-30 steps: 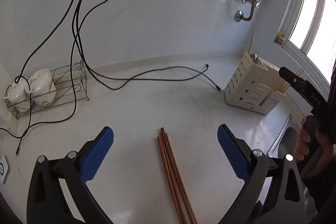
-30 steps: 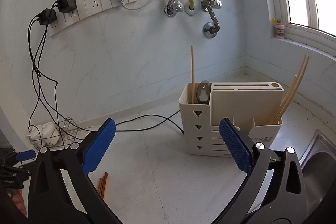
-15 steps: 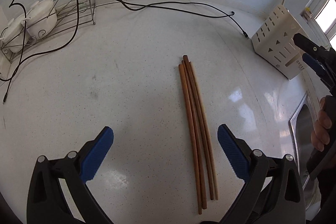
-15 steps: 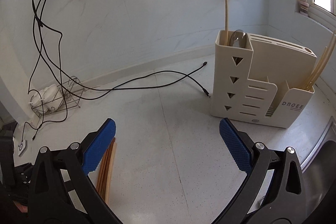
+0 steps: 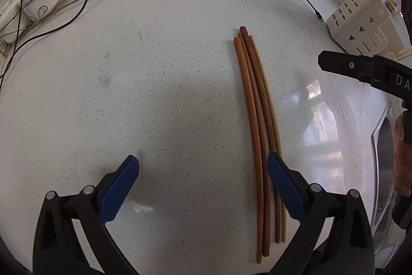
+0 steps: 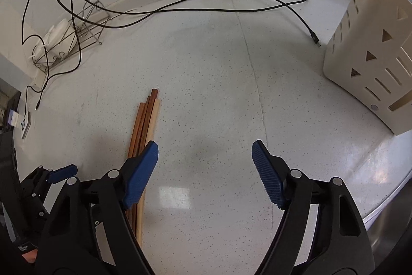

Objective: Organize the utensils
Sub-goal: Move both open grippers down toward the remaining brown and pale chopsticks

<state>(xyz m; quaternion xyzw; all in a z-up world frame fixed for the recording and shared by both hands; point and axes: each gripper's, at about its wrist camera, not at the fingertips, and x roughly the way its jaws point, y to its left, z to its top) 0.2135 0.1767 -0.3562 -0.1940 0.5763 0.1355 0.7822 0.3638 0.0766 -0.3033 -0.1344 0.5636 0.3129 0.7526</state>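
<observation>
Over the last second I've tipped both claws down from the wall toward the desk, so the pickup is starting. The left claw is released, empty; the chopsticks lie flat just inside its right finger. The right claw, also released, has them under its left finger.

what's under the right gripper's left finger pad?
The brown chopsticks run beneath the right gripper's left finger; their far ends show on the counter, while their middle stretch is hidden behind the pad. Contact cannot be judged.
</observation>
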